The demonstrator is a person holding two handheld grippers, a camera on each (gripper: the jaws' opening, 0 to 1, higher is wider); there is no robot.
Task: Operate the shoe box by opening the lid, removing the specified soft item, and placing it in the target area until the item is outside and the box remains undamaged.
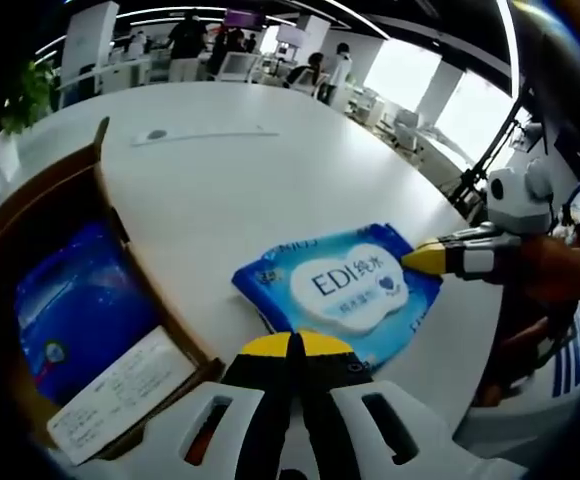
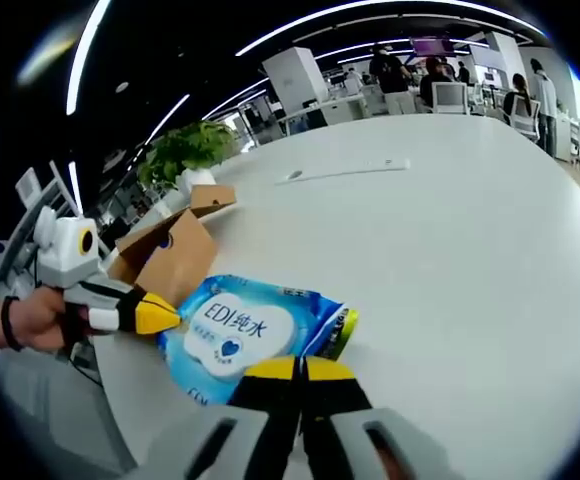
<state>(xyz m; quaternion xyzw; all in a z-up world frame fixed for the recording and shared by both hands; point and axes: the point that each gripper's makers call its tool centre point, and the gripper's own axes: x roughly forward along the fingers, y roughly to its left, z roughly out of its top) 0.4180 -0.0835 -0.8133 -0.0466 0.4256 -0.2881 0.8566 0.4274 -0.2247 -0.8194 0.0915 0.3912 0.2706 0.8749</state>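
Note:
A blue wet-wipe pack [image 1: 345, 290] with a white label lies flat on the white table [image 1: 230, 180], outside the box. The open brown shoe box [image 1: 90, 250] stands to its left, holding a blue liner and a white card [image 1: 120, 395]. My left gripper [image 1: 295, 345] is shut, its yellow tips over the pack's near edge. My right gripper [image 1: 425, 258] reaches in from the right, tip against the pack's far corner. In the right gripper view the pack [image 2: 235, 335] lies before my shut right gripper [image 2: 295, 370], the left gripper [image 2: 160, 315] touches its left edge, and the box [image 2: 170, 255] stands behind. Whether either pinches the wrapper is hidden.
A thin white strip [image 1: 205, 135] lies farther back on the table. A potted plant [image 2: 185, 150] stands beyond the box. Desks, chairs and people [image 2: 400, 75] are in the far background. The table edge [image 1: 480, 330] runs close behind the pack on the right.

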